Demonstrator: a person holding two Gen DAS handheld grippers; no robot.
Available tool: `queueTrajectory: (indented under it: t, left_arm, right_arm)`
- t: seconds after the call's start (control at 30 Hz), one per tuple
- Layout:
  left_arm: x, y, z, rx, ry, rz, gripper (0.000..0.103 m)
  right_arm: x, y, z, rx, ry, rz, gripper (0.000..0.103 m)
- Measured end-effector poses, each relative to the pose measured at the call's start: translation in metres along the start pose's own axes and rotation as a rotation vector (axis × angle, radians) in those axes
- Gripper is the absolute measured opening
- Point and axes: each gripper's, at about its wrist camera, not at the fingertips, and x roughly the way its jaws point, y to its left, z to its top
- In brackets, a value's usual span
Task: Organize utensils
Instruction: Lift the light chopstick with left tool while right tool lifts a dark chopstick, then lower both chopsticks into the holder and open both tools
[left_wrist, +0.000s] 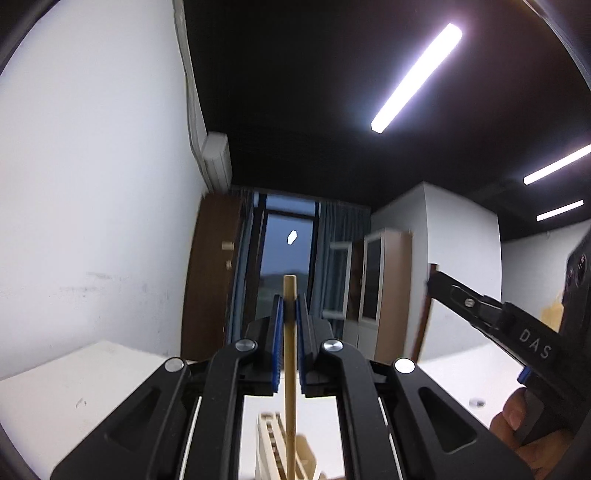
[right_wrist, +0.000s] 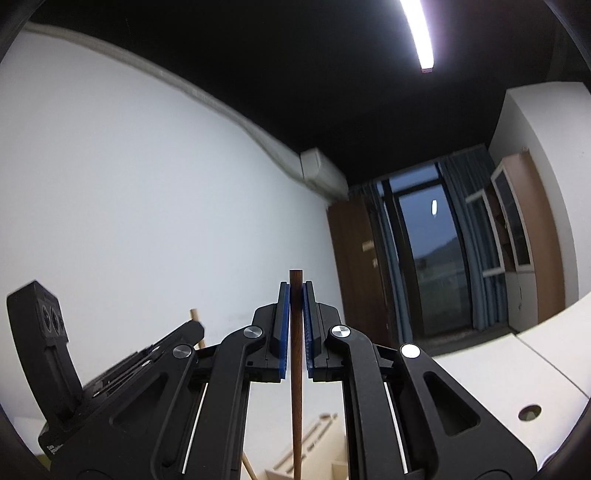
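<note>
My left gripper (left_wrist: 290, 301) is shut on a light wooden stick-shaped utensil handle (left_wrist: 290, 369) that stands upright between the blue pads, its top end just above the fingertips. My right gripper (right_wrist: 296, 291) is shut on a dark brown wooden handle (right_wrist: 296, 387), also upright. Both point up and away from the table. A cream slotted utensil holder (left_wrist: 273, 443) shows low between the left fingers, and it also shows in the right wrist view (right_wrist: 317, 439). The right gripper appears in the left wrist view (left_wrist: 432, 282), the left gripper with its light handle in the right wrist view (right_wrist: 197, 325).
A white table (left_wrist: 55, 398) lies below, with a round cable hole (right_wrist: 529, 412) at the right. A white wall (left_wrist: 92, 184) is to the left. A window with blue curtains (left_wrist: 284, 258), a brown door (left_wrist: 210, 277) and cabinets (left_wrist: 384, 288) stand at the far end.
</note>
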Motion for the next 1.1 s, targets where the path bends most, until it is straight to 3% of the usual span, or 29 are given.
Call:
queueTrajectory:
  t: [0.13, 0.4, 0.7, 1.1]
  left_arm:
    - [0.009, 0.004, -0.013, 0.017, 0.080, -0.002, 0.006]
    - [0.010, 0.014, -0.027, -0.003, 0.163, -0.053, 0.006]
    - [0.006, 0.015, -0.041, 0.024, 0.176, -0.066, 0.006]
    - [0.007, 0.022, -0.048, 0.004, 0.254, -0.064, 0.007]
  right_arm:
    - [0.008, -0.001, -0.008, -0.003, 0.079, -0.005, 0.006]
    - [0.011, 0.010, -0.021, -0.039, 0.181, -0.032, 0.007]
    - [0.009, 0.019, -0.032, -0.061, 0.254, -0.026, 0.007]
    - [0.012, 0.021, -0.028, -0.066, 0.318, -0.058, 0.008]
